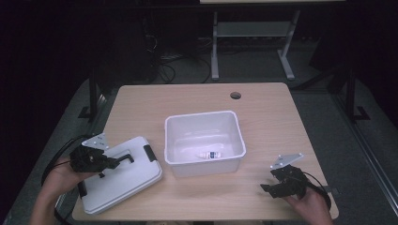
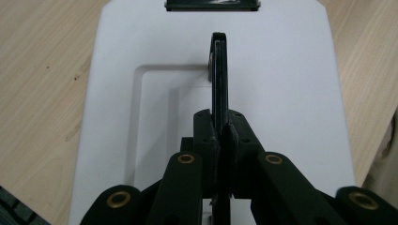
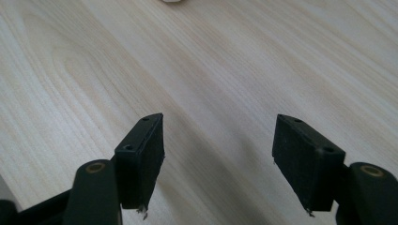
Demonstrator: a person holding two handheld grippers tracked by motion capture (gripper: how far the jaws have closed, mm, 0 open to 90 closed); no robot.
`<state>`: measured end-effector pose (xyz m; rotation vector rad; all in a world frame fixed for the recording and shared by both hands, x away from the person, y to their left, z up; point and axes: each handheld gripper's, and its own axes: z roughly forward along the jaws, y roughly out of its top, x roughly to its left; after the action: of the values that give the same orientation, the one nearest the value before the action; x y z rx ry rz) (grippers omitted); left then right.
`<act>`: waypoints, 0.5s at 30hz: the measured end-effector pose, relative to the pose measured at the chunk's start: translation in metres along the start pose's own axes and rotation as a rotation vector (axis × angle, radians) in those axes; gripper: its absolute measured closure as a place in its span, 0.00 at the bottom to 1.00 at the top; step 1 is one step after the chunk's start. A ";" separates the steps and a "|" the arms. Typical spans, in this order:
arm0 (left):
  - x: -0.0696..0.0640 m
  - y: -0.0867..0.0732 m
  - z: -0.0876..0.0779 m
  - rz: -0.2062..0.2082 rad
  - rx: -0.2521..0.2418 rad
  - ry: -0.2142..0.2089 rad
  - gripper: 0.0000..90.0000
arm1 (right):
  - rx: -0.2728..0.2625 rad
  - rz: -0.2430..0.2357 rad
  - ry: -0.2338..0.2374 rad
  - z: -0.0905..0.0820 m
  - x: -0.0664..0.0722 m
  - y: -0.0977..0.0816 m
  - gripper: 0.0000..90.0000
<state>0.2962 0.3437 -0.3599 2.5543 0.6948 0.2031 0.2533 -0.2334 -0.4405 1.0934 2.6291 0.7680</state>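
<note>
A white bin lid lies at the table's front left, a black latch on its right end. My left gripper is shut on the lid's black handle, which stands up on edge between the pads. The lid's white top spreads below the jaws. A white open bin stands in the middle of the table with a small white bottle lying on its floor. My right gripper rests near the front right edge, open, with bare wood between its pads.
The wooden table has a round cable hole at the back. A metal frame leg and cables stand on the dark floor beyond it. A person's hands come in from the bottom corners.
</note>
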 end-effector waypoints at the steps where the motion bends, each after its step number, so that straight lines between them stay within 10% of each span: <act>1: 0.000 0.001 -0.002 0.006 -0.003 0.004 0.93 | 0.000 0.000 0.000 0.000 0.000 0.000 0.37; 15: -0.005 0.009 -0.028 0.033 -0.014 0.024 0.93 | -0.008 0.002 -0.006 -0.002 -0.001 -0.003 0.37</act>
<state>0.2881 0.3457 -0.3310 2.5552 0.6580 0.2495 0.2513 -0.2364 -0.4403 1.0942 2.6177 0.7736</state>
